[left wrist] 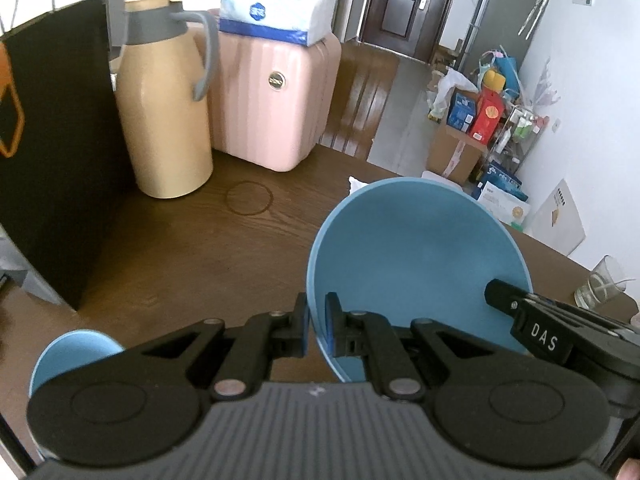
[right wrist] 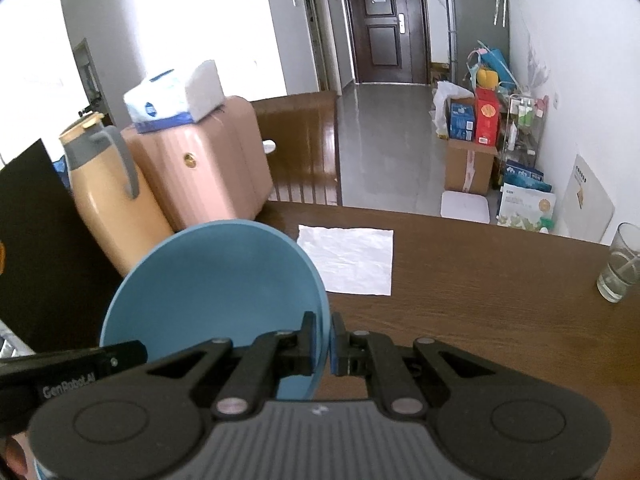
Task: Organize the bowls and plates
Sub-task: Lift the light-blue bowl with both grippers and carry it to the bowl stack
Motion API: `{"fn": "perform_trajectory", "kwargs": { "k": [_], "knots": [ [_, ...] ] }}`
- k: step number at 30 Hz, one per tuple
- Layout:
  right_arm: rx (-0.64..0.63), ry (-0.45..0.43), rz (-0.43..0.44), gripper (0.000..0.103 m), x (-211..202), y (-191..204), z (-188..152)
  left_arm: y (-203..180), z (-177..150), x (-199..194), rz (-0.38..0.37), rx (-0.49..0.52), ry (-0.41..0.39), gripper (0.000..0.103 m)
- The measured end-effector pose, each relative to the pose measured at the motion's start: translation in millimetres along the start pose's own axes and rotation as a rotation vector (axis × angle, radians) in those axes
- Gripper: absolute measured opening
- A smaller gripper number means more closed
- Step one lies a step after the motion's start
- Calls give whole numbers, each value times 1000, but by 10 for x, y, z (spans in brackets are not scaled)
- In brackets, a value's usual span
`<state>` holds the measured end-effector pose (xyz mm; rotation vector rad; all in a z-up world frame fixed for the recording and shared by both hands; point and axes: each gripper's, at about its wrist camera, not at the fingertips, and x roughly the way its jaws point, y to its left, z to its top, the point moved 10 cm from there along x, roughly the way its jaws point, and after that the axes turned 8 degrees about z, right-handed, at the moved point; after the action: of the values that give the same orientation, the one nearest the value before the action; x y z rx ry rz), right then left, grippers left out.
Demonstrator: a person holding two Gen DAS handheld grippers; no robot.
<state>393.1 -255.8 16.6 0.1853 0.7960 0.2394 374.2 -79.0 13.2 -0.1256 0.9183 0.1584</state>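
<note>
Carrying step: bowl point(left wrist: 416, 256) held clear above the tabletop point(left wrist: 192, 248), left tool point(left wrist: 317, 330) and right tool point(right wrist: 324, 344) each clamped on opposite rims. Next: level lowering onto the second bowl point(left wrist: 72, 350) near the tabletop's near-left edge, probably.

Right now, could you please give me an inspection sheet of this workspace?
Surface: dark wooden table, with a faint ring mark.
Job's things: blue bowl held tilted above the table by its rim; a second blue dish lower left, mostly hidden.
Clutter: beige thermos jug, pink case with a tissue pack on top, white napkin, drinking glass, black board.
Grippers: left hand-held gripper and right hand-held gripper both clamp the bowl's rim, on opposite sides.
Cables: nothing seen on the table.
Surroundings: hallway, dark door, boxes by the wall.
</note>
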Motion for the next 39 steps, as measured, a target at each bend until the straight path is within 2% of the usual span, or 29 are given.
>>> {"fn": "perform_trajectory", "kwargs": {
  "k": [21, 39],
  "knots": [
    [-81, -13, 44, 6, -439, 750, -275, 647, -292, -621, 46, -78, -50, 8],
    [-147, 4, 97, 6, -469, 1443, -523, 1350, -524, -862, 95, -156, -56, 8]
  ]
}}
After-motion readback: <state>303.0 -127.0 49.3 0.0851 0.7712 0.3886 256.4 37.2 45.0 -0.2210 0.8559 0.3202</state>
